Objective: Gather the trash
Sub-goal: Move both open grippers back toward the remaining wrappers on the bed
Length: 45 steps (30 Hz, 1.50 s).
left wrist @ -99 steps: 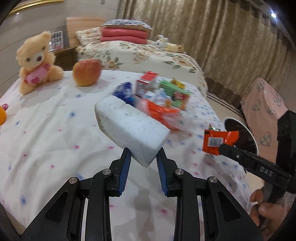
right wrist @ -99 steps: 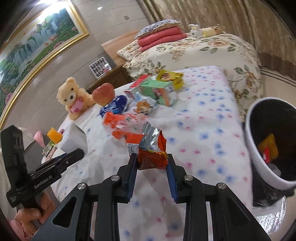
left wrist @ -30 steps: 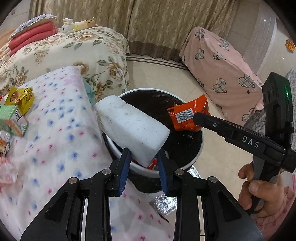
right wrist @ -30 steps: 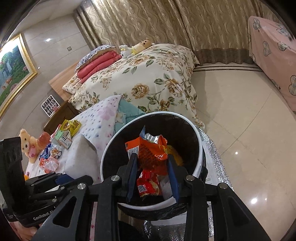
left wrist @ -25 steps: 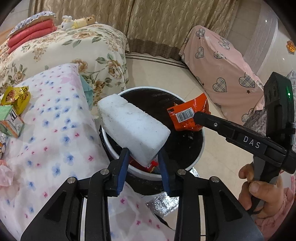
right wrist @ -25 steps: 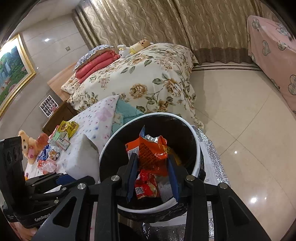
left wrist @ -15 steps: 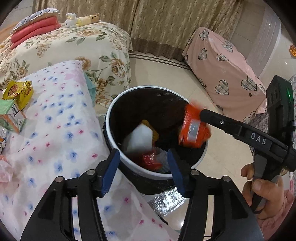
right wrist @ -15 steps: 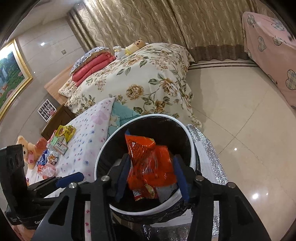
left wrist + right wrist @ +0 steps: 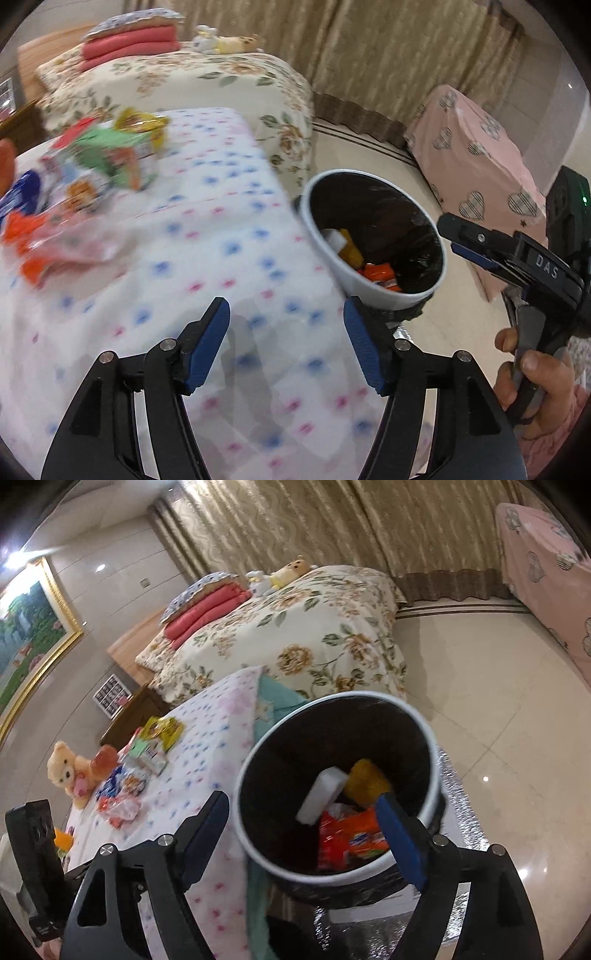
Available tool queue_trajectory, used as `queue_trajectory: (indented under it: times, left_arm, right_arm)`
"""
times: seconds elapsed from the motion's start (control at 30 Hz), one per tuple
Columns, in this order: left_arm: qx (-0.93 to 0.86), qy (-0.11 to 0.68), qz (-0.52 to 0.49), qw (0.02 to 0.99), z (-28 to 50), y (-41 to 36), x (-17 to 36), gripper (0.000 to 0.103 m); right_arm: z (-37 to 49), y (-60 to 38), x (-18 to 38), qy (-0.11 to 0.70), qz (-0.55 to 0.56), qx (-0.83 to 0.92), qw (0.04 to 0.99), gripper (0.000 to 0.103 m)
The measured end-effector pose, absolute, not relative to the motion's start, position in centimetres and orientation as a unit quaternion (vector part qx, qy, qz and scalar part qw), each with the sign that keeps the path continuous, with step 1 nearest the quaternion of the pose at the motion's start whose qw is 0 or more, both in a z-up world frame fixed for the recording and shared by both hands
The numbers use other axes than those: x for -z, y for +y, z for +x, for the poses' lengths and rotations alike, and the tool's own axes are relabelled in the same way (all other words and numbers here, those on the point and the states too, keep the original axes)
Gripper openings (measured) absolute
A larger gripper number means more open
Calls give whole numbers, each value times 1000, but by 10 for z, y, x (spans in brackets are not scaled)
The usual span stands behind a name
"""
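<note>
Left gripper [image 9: 286, 343] jaws opening, nothing between them, above spotted tablecloth [image 9: 207, 266], right gripper [image 9: 306, 834] jaws opening, empty, over white bin [image 9: 424, 731], white foam block [image 9: 321, 794] and orange wrapper [image 9: 351, 842] inside bin, remaining trash pile [image 9: 85, 184] on tablecloth.

The left claw [image 9: 286, 343] points forward and downward, its two blue-padded fingers [image 9: 207, 345] spread well apart and opening wider, with nothing between them. Its black linkage arms fan out toward the camera.

The right claw [image 9: 306, 843] also tilts downward; its jaws are opening too, standing wider than the left's, and they hold nothing. One blue pad [image 9: 400, 842] shows clearly on its right finger, while the other finger appears dark. In the left wrist view the right claw reaches in from the right edge, and the person's right hand [image 9: 532, 373] wraps its handle, fingers curled around the grip.
</note>
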State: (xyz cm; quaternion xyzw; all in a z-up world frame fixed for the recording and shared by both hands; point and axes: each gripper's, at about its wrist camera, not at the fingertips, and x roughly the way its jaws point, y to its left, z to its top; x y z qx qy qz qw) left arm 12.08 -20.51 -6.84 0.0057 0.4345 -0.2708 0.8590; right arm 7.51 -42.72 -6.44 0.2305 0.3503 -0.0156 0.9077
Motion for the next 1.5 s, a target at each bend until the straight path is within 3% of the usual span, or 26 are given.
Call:
queue_trajectory:
  times: [0.93, 1.5]
  left_arm:
    - [149, 420, -62, 893, 119, -53, 74, 66]
    - [166, 438, -65, 881, 190, -14, 75, 66]
  right_arm:
    - [123, -295, 71, 382, 156, -107, 905, 85]
    - [192, -270, 78, 400, 127, -151, 895, 85]
